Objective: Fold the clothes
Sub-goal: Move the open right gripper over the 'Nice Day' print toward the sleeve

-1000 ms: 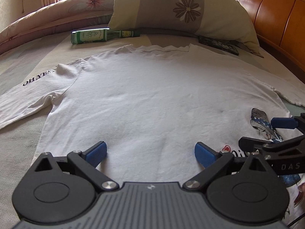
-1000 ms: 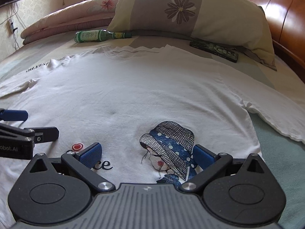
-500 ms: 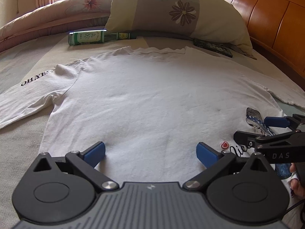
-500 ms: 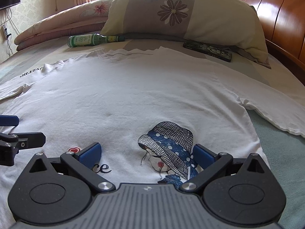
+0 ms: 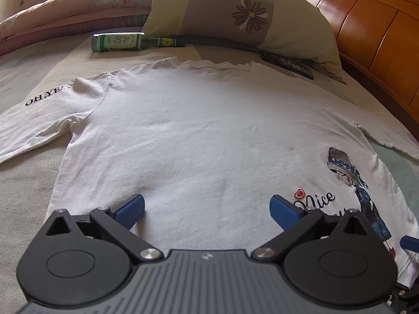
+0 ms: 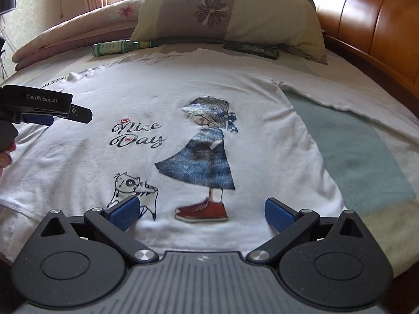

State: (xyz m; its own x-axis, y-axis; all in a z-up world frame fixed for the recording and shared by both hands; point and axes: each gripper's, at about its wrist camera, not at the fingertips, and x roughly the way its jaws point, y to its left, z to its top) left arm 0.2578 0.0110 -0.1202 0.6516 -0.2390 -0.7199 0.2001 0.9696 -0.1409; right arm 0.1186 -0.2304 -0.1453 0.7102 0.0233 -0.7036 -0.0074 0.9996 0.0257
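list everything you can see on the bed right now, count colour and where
shirt: 1, white long-sleeved with a printed girl, cat and "Nice Day", spread flat across the bed
bottle: 1, green, lying on its side beyond the shirt's collar
pillow: 1, cream and grey with a flower print, leaning at the headboard
dark flat object: 1, black patterned, partly under the pillow; cannot tell what it is
quilt: 1, pink floral, rolled along the far left
headboard: 1, orange-brown wood, right side
bedsheet: 1, pale green and cream, under the shirt
left tool: 1, black with blue pads, open over the lower shirt
right tool: 1, black with blue pads, open over the hem
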